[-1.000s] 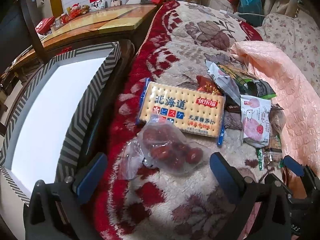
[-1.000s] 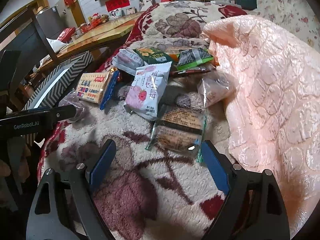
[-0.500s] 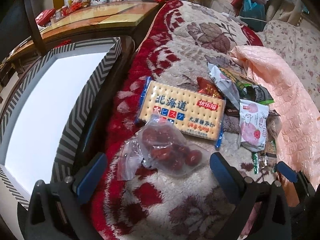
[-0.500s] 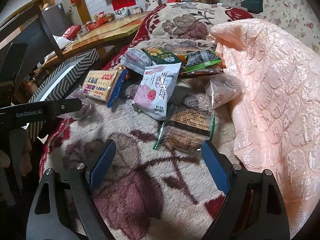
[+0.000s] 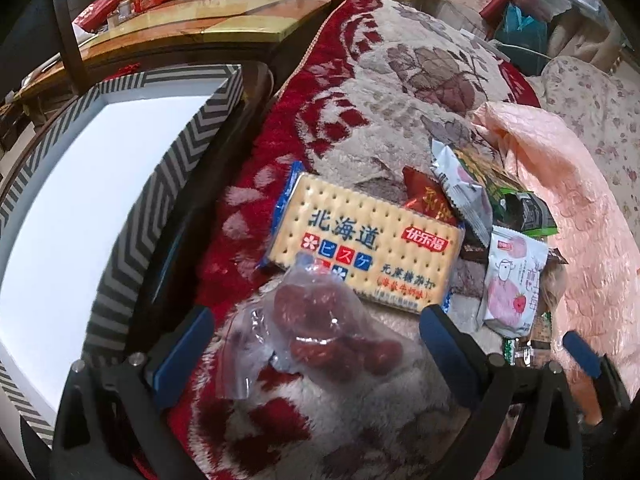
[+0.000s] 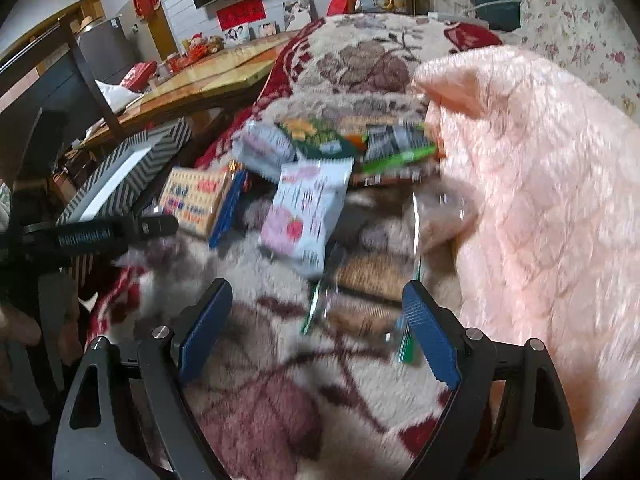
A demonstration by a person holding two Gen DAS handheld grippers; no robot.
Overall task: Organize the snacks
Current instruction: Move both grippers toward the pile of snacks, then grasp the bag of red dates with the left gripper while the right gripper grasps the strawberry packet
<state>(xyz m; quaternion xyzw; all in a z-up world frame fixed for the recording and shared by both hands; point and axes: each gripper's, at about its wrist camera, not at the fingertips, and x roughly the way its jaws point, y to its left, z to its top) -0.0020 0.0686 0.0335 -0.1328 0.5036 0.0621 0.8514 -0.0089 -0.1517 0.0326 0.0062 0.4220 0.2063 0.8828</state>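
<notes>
The cracker pack [image 5: 366,244] reads "北海道". A clear bag of red dates [image 5: 332,330] lies on the blanket [image 5: 400,80] between the spread left gripper [image 5: 316,354] fingers. The right gripper [image 6: 316,330] is likewise spread above a blurred brown packet [image 6: 370,280].

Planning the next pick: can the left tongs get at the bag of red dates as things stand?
Probably yes. The left tongs stand open with the bag of red dates lying between the fingers on the blanket, nothing on top of it.

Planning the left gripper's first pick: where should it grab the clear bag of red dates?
Pinch the bulging middle of the bag of red dates from above with the open left hand-held gripper; its loose flat end looks slippery, and the cracker pack crowds the far side.
</notes>
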